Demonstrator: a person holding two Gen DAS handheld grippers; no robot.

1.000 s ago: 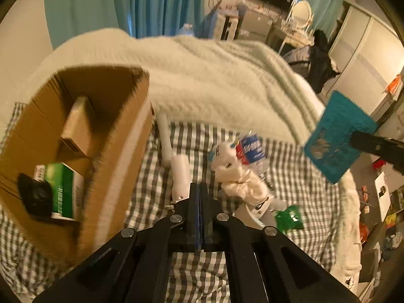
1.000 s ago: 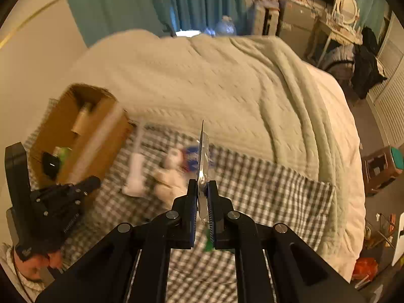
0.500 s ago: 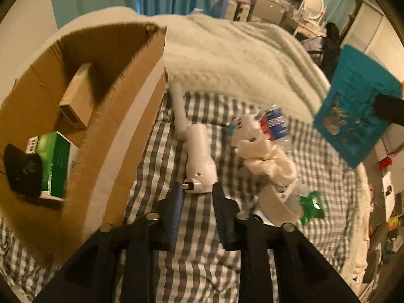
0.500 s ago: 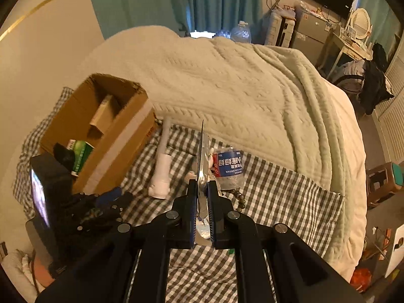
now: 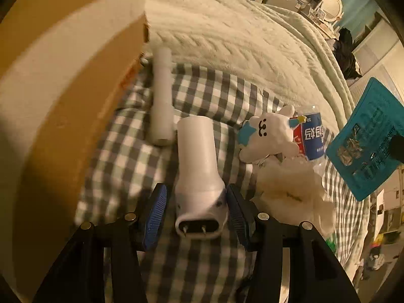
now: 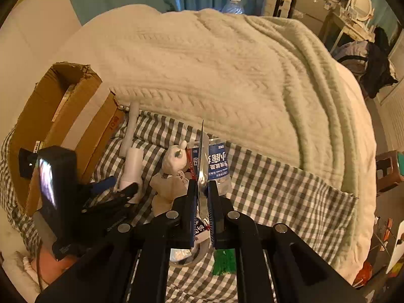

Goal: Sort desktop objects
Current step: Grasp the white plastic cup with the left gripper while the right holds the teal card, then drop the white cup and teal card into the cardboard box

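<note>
Since half a second ago the left tongs (image 5: 196, 210) have come down and forward, so that the white plug-in device (image 5: 198, 174) now lies between their spread blue pads (image 5: 156, 213), with a small gap on each side; nothing is pinched yet. The right tongs (image 6: 202, 203) stay pressed together on a thin teal packet (image 6: 201, 151), held edge-on above the checked cloth (image 6: 277, 192), as before. The device lies on the cloth with its two metal pins toward the camera, just right of a white tube (image 5: 161, 96) and left of the plush toy (image 5: 267, 136) and the water bottle (image 5: 309, 139). I think the risk is in the closing: the body narrows and is smooth, so the pads may slide off toward the pins, or press the soft cloth and take a fold with it. Also the cardboard box (image 5: 63, 101) stands very near on the left of the left tongs, and its tall wall must be passed over, so the lift needs to be high before going sideways. Above the device the room is open; to the right the toy is close to the right pad.
</note>
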